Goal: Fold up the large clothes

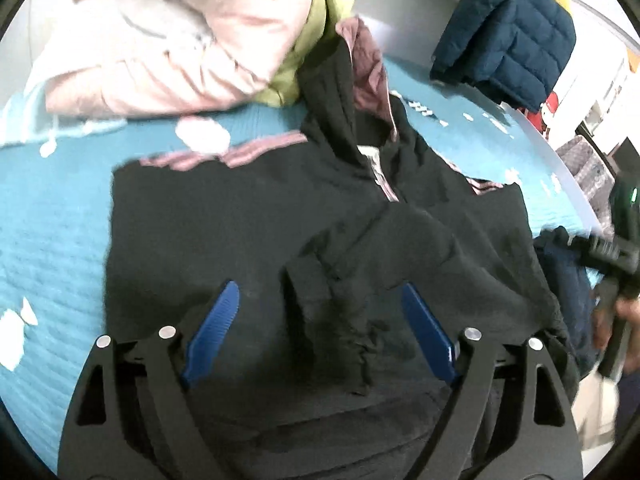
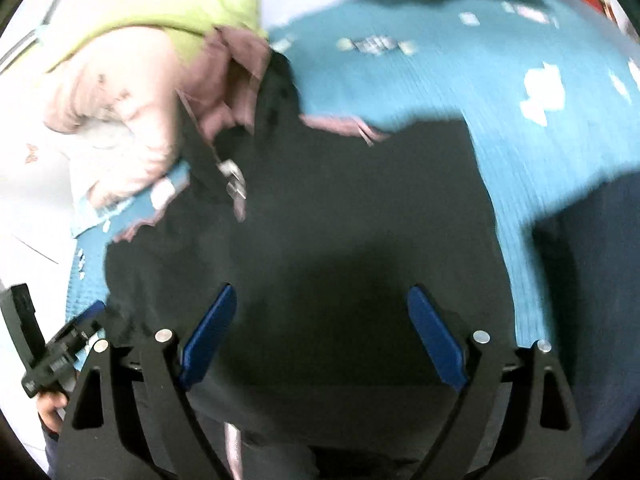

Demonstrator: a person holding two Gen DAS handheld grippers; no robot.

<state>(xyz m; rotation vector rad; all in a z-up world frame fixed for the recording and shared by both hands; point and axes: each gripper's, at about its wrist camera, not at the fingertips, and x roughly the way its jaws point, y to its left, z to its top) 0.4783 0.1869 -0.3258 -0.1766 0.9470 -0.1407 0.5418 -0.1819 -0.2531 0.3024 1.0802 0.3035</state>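
Note:
A black hooded jacket with pink stripes and a pink hood lining lies spread on the teal bedspread. My left gripper hovers over its lower part, jaws wide apart. A rumpled black fold lies beneath the gap, and no pad presses on it. In the right wrist view the same jacket fills the middle, its metal zip pull near the hood. My right gripper is open above flat black cloth, holding nothing. Each view catches the other gripper at its edge: the right gripper and the left gripper.
A pale pink padded coat and a lime green garment are piled at the back left. A navy puffer jacket hangs at the back right. A dark blue garment lies to the jacket's right.

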